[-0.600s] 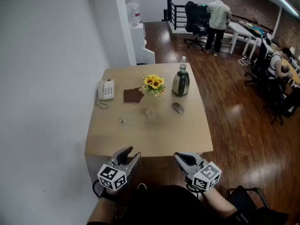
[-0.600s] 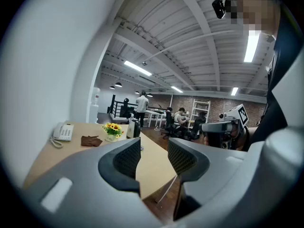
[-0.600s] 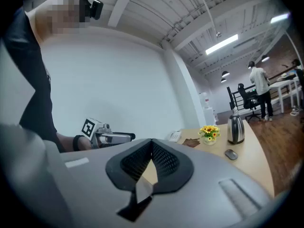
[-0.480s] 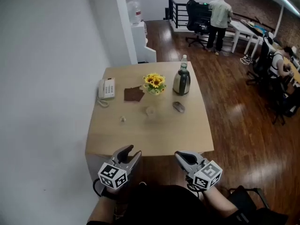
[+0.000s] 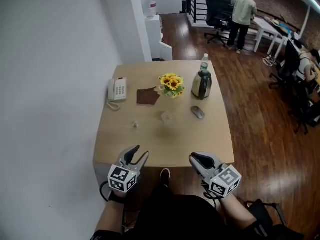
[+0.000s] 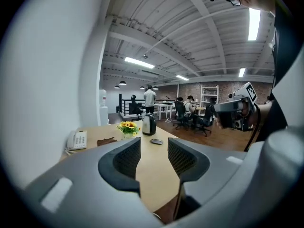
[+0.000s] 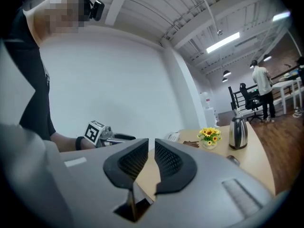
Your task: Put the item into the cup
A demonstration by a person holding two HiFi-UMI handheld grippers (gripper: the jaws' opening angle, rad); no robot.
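Left claw (image 5: 140,152): jaws stand wide, bare tabletop showing through the gap, nothing between the pads. Right claw (image 5: 196,157): jaws drawn narrow, only a thin slit left between the pads, nothing in it. I hold both at the near edge of the light wooden table (image 5: 165,141), left claw toward the near left corner, right claw further right, the two well apart. Neither touches anything on the table. The small pale item (image 5: 134,125) lies on bare wood left of the table's middle; it is too small for me to tell what it is. The clear cup (image 5: 166,117) stands upright to the right of it and a little farther, apart from it, on the near side of the pot of sunflowers (image 5: 171,85). Both are well away from my claws. A grey computer mouse (image 5: 197,112) lies right of the cup. A steel kettle (image 5: 202,85) stands right of the sunflowers, with a bottle (image 5: 204,61) just behind it at the far edge. A flat brown piece (image 5: 147,96) lies left of the flowers, and a white telephone (image 5: 116,89) sits by the left edge. Past the table, on the dark wood floor, a person (image 5: 243,11) stands at a desk, facing away.
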